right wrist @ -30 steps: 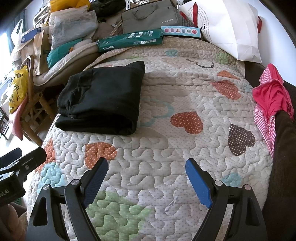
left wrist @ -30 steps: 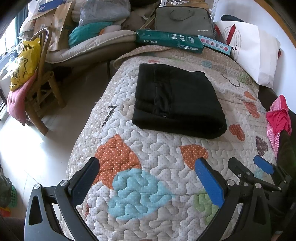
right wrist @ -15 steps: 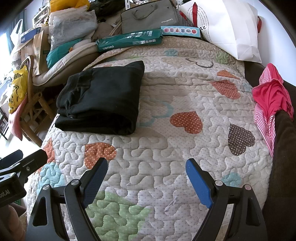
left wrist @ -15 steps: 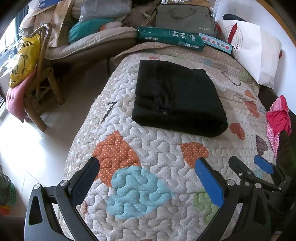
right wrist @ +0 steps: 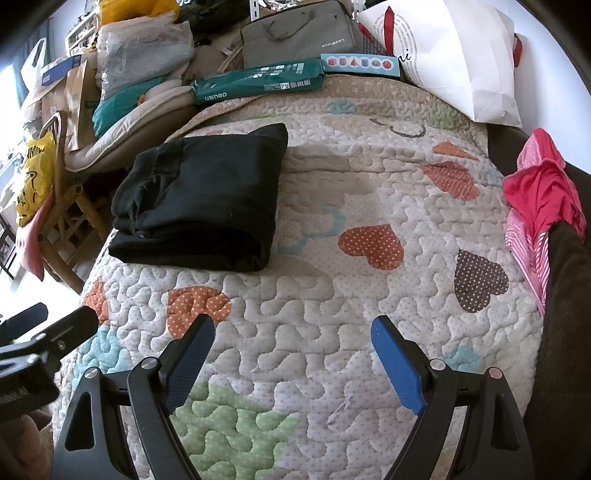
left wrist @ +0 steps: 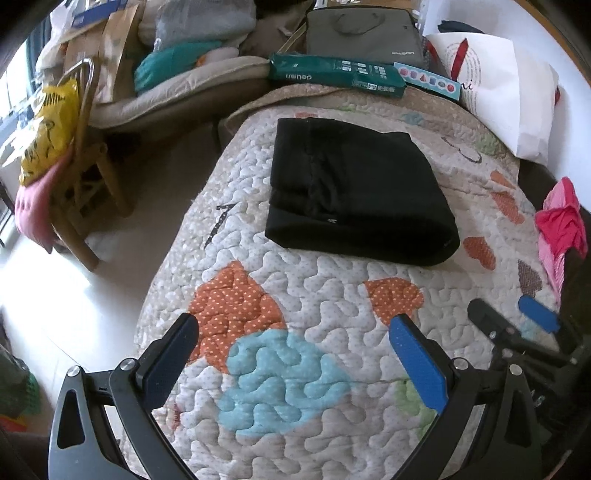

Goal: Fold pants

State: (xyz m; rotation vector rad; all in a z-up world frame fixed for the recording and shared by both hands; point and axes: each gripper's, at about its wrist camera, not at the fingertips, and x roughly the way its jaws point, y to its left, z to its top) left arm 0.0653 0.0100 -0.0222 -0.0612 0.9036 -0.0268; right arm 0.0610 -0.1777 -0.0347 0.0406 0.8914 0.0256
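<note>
A quilted bedspread with stitched hearts (right wrist: 369, 177) covers the bed. Along the upper edge lie a long green box (right wrist: 258, 81), a grey laptop bag (right wrist: 299, 31) and a white paper bag (right wrist: 461, 55). A pink striped garment (right wrist: 539, 199) hangs at right. At far left, a wooden chair (left wrist: 85, 177) carries a yellow plastic bag (left wrist: 48, 129).

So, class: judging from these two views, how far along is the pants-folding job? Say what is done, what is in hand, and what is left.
Done: the black pants lie folded in a compact rectangle on the quilt, edges fairly even. In hand: nothing; the left tongs and right tongs both stand open over bare quilt, short of the pants. Left: apparently nothing, beyond perhaps a tidy of the looser waistband edge.
</note>
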